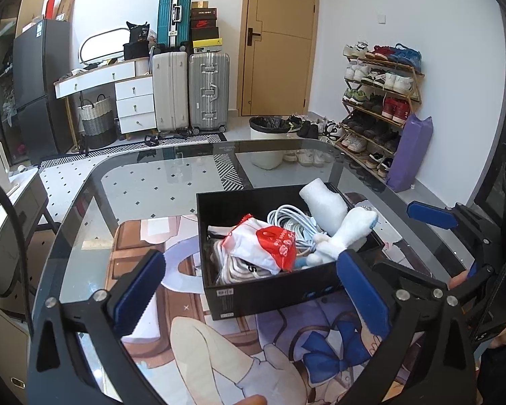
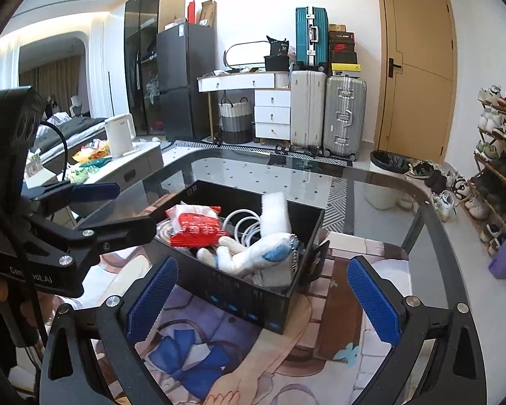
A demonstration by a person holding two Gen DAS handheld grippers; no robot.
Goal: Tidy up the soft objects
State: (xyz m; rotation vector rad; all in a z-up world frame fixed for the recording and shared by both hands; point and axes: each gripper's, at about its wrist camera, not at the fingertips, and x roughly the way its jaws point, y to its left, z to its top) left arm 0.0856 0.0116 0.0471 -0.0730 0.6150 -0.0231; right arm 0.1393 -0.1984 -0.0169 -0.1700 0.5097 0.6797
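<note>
A black box [image 1: 259, 290] [image 2: 239, 295] sits on the glass table over an anime-print mat. Inside it lie a red-and-white bag [image 1: 263, 243] [image 2: 194, 224], a coiled white cable [image 1: 288, 219] [image 2: 241, 222], a white foam piece [image 1: 322, 202] [image 2: 275, 211], a white plush toy with a blue patch [image 1: 345, 234] [image 2: 263, 256], and striped fabric [image 1: 231, 268]. My left gripper [image 1: 253, 298] is open and empty, just in front of the box. My right gripper [image 2: 263, 300] is open and empty, at the box's near side. The left gripper also shows in the right wrist view [image 2: 101, 202], at the left.
The glass table [image 1: 135, 189] [image 2: 388, 195] has a rounded far edge. A side table with a white kettle [image 2: 118, 135] stands to the left. Suitcases [image 1: 189, 91], a white bin [image 1: 268, 141] and a shoe rack [image 1: 377, 101] stand beyond the table.
</note>
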